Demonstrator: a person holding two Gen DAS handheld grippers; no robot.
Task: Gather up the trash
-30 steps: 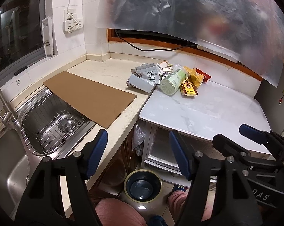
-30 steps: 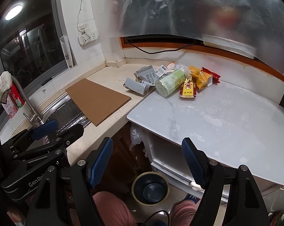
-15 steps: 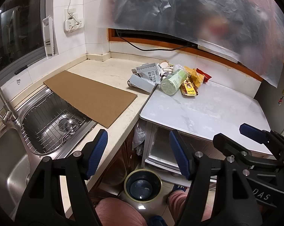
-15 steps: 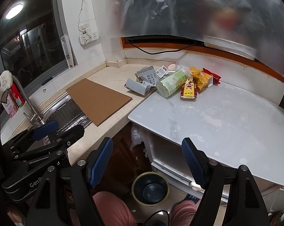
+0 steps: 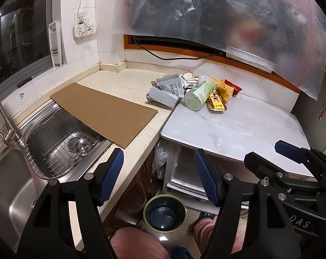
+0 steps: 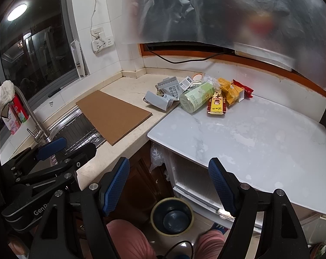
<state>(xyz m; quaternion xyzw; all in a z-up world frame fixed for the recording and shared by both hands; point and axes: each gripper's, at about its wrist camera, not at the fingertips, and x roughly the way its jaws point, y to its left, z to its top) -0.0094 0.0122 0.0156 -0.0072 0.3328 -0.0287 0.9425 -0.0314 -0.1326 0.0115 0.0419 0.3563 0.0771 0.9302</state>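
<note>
Left gripper (image 5: pixel 158 177): wide apart, holding nothing.
Right gripper (image 6: pixel 169 185): wide apart, holding nothing.
Trash bin (image 6: pixel 172 217): on the floor, below both grippers.
Trash pile (image 6: pixel 197 96): far edge, where the counter (image 6: pixel 128 88) meets the white table (image 6: pixel 249 133).
Cardboard sheet (image 5: pixel 102 110): flat, partly over the sink (image 5: pixel 55 144).

A beige counter (image 5: pixel 128 86) carries a cardboard sheet (image 5: pixel 104 110) overhanging the sink, and grey cartons (image 5: pixel 167 90) at its right edge; the adjoining white marble top (image 6: pixel 260 133) holds a green can (image 6: pixel 195 99) and snack packets (image 6: pixel 227 95) at its far left corner
</note>
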